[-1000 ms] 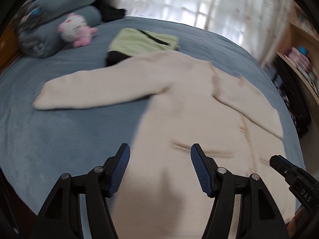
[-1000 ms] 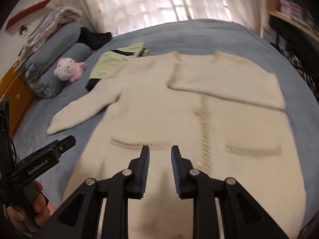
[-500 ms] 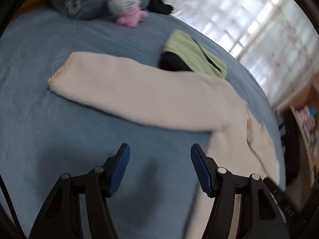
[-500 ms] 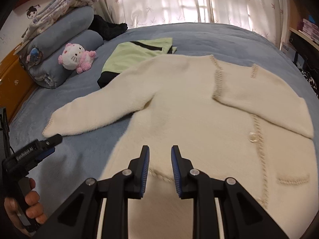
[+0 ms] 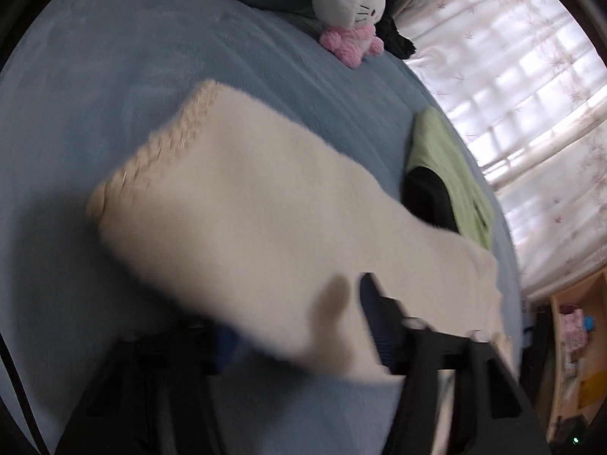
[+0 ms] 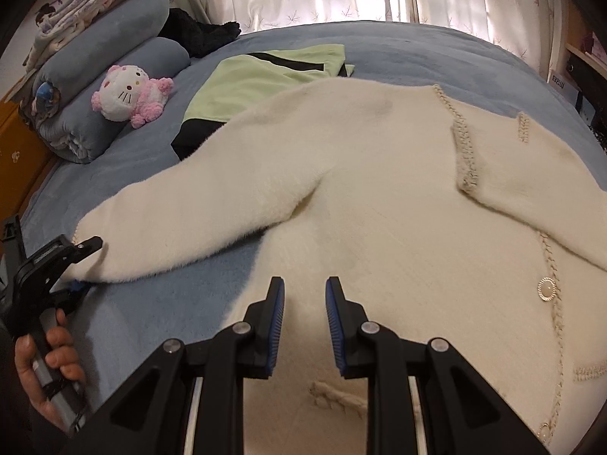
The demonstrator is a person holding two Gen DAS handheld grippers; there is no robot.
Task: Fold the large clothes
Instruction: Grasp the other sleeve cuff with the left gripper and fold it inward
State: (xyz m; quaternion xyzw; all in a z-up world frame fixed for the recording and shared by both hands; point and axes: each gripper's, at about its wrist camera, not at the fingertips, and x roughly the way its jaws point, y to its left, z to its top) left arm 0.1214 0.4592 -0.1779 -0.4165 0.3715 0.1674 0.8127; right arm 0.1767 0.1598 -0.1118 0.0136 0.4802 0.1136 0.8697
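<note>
Low — left gripper (image 6: 81, 261) astride cardigan sleeve (image 6: 197, 220)

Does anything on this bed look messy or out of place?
Mostly tidy. The fluffy cream cardigan lies flat on the blue bedspread, but its shoulder overlaps a folded green-and-black garment. One sleeve still sticks out sideways, its cuff between the left tongs.

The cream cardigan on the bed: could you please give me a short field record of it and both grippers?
garment: cream cardigan, spread on blue bed
sleeve: stretched sideways, cuff between the left jaws
left gripper: jaws just been closing around cuff; firm grip unclear
right gripper: narrowly open, empty, over cardigan body
nearby: green garment, plush toy
</note>
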